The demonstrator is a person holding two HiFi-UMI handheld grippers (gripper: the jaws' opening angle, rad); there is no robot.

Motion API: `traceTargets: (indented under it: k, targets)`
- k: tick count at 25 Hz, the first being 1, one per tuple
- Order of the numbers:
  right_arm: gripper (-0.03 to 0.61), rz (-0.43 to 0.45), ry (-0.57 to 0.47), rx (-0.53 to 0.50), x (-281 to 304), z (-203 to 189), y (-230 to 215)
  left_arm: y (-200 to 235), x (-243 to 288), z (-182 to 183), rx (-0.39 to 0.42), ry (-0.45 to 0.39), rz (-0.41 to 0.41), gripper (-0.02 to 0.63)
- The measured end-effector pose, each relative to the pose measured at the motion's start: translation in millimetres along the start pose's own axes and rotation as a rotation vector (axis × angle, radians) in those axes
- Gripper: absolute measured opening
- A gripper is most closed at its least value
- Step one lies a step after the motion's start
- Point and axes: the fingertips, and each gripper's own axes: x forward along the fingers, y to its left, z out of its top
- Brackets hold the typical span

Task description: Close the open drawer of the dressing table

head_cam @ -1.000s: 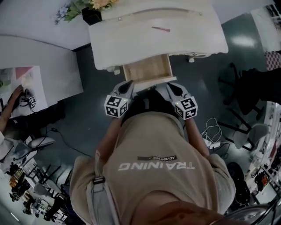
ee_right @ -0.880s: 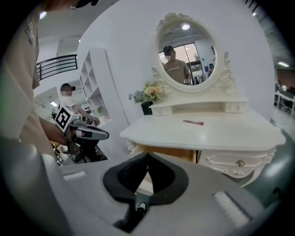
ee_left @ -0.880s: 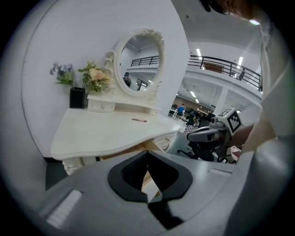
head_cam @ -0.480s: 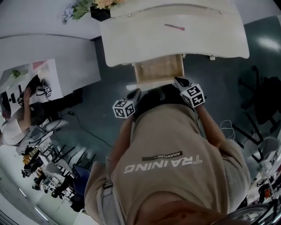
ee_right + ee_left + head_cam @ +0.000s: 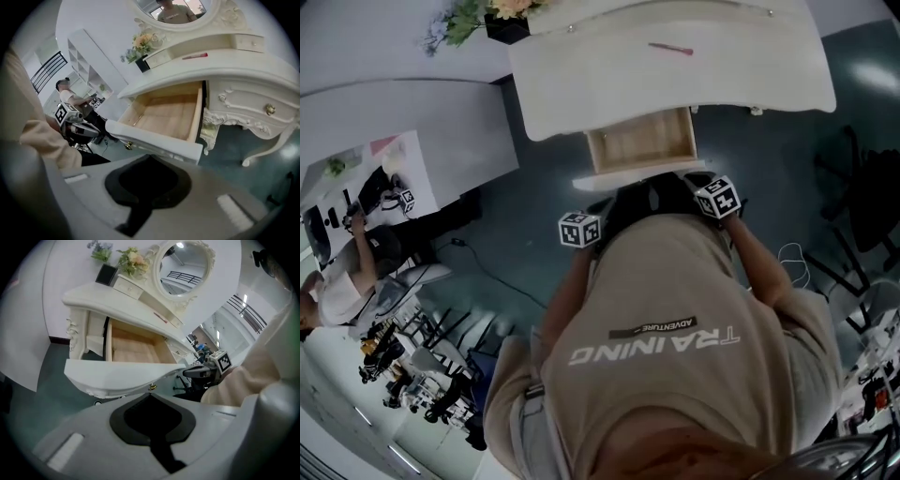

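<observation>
Brass knob (image 5: 126,146) on open drawer (image 5: 164,117), in gripper views only.

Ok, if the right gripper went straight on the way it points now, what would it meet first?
Most likely the white front panel of the open wooden drawer, just ahead of the right gripper; depth is unclear.

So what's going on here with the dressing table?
A person stands facing the white dressing table, whose drawer is pulled open and looks empty. They hold the left gripper and right gripper in front of the drawer front, apparently not touching it. Both are shut and hold nothing. The drawer is not yet pushed in.
</observation>
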Motion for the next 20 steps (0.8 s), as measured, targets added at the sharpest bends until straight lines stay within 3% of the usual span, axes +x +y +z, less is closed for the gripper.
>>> traceTargets:
  k: [6,13,20]
  targets:
    - [0.0,-0.004,0.121,0.031,25,-19,-11,13,17,-8,0.015,0.065,-0.021,0.008]
    - [0.0,-0.101,0.095,0.029,27,0,-14,18,21,1,0.094,0.103,-0.069,0.006]
    - [0.0,-0.14,0.058,0.053,29,27,-27,46,21,26,0.038,0.081,-0.039,0.006]
